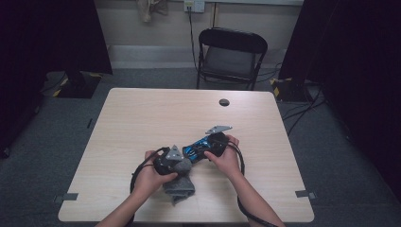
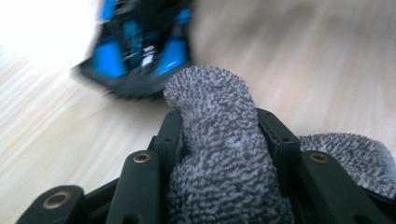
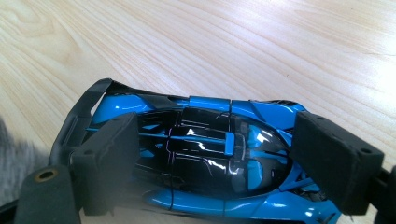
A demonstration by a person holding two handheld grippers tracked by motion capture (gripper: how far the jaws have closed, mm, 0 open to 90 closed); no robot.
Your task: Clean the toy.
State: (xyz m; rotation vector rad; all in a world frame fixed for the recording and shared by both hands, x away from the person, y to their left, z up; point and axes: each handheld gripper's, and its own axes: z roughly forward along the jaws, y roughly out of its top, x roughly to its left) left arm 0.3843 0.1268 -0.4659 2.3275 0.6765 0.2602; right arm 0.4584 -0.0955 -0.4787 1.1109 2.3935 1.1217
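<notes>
Blue and black toy car [image 3: 215, 158] sits low on the desk [image 1: 142, 118], toward my side and a little right of centre; its long axis runs across the right gripper's [image 3: 224, 163] reach, one jaw against each flank, so I read that gripper as clamped narrow on the car, though whether the car rests on the wood or is lifted I cannot tell; from above the car [image 1: 197, 147] points leftward, nose or tail toward the other hand, I cannot say which. Just beside it, the grey knitted cloth [image 2: 219, 154] is bunched up between the jaws of the left gripper [image 2: 219, 121], which is closed tight on a fold; a rounded tuft pokes out past the jaw tips, and the car [image 2: 140, 51] lies blurred straight ahead of that tuft, near but apart; the rest of the cloth [image 1: 179, 187] trails toward the desk's near edge. My guess is a wipe; the left gripper [image 1: 171, 160] is nearer the car's near end, the right gripper [image 1: 215, 142] steadies it.
</notes>
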